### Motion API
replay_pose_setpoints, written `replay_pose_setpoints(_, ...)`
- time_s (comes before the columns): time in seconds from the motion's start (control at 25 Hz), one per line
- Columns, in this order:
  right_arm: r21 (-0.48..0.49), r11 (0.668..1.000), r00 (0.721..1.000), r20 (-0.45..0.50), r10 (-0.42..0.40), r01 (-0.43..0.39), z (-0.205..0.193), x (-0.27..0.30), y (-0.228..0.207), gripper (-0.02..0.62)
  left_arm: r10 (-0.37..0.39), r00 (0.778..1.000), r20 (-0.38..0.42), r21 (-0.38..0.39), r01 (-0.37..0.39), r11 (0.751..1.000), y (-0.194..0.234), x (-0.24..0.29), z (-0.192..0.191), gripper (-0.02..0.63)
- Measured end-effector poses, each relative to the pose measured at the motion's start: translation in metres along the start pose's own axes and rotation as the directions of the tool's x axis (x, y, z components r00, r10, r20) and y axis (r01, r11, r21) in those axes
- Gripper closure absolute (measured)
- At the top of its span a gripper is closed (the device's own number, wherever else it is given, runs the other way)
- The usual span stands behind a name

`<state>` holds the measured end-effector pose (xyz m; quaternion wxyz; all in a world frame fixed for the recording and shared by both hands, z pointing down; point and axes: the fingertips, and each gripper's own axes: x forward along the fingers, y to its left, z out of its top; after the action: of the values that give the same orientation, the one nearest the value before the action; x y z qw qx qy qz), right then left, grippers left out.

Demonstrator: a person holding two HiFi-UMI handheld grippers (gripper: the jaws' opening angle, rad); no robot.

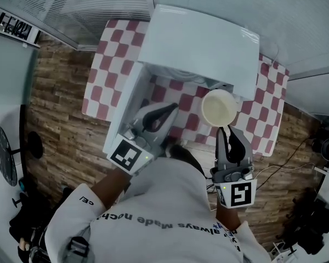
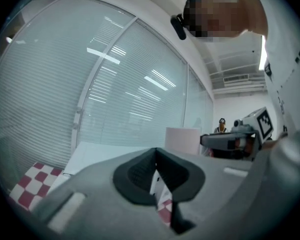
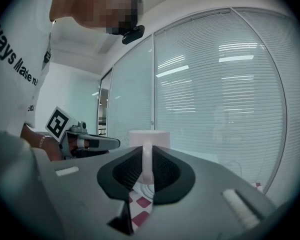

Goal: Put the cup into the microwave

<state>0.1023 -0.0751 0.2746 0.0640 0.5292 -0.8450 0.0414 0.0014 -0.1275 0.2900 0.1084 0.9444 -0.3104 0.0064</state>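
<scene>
A red-and-white checked cloth [image 1: 100,89] covers the table, which stands on a wood-plank floor [image 1: 49,119] with blind-covered glass walls [image 3: 215,99] around it. The white microwave [image 1: 200,45] sits on the cloth with its door [image 1: 124,107] swung open toward your left. Your right gripper [image 1: 225,131] has its jaws clamped on the handle [image 3: 147,165] of the white cup [image 1: 219,107], which hangs upright in the air just in front of the microwave's right side (its open mouth faces your head camera). Your left gripper [image 1: 173,107] reaches in beside the open door with its jaws brought together and nothing between them; only a sliver of checked cloth shows below the pads.
</scene>
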Motion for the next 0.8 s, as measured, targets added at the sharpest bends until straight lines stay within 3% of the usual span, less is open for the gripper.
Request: replay_pose_setpoints(0.8,0.022,1.000,0.998,-0.069,0.002,0.000,-0.084,0.024,0.002,0.554,0.013,0.999,-0.035,-0.020,-0.014,1.000,0.023,0.020,-0.074,0.603)
